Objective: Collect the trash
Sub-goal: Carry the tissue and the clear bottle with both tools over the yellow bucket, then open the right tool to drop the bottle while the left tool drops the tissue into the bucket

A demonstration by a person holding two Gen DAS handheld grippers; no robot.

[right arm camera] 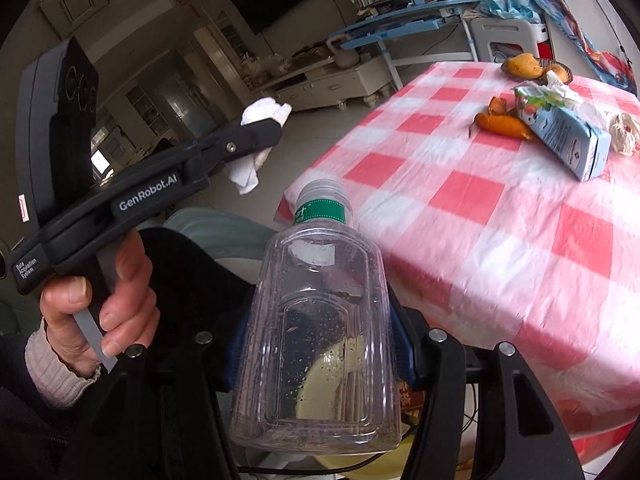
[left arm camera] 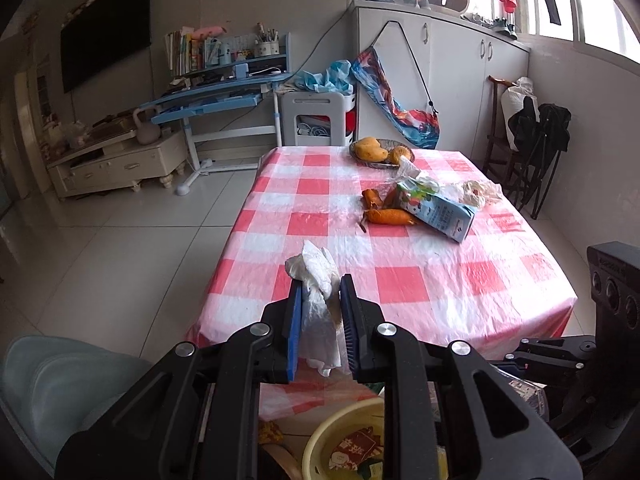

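Observation:
My left gripper point(left arm camera: 321, 285) is shut on a crumpled white tissue point(left arm camera: 316, 264), held above the near edge of the table; from the right wrist view the same tissue point(right arm camera: 262, 110) hangs from its jaws. My right gripper point(right arm camera: 320, 344) is shut on a clear, empty plastic bottle point(right arm camera: 320, 308) with a green neck label and no cap. A yellow basin point(left arm camera: 320, 436) holding some packaging sits below both grippers. On the checked tablecloth point(left arm camera: 360, 280) lie a blue milk carton point(left arm camera: 440, 212), orange peels point(left arm camera: 390, 216) and crumpled wrappers point(left arm camera: 478, 192).
A bowl of fruit point(left arm camera: 380, 152) stands at the table's far end. A pale blue chair point(left arm camera: 48, 380) is at the lower left. A person's hand point(right arm camera: 100, 300) grips the left tool's handle. Tiled floor lies left of the table, white cabinets and a dark chair beyond it.

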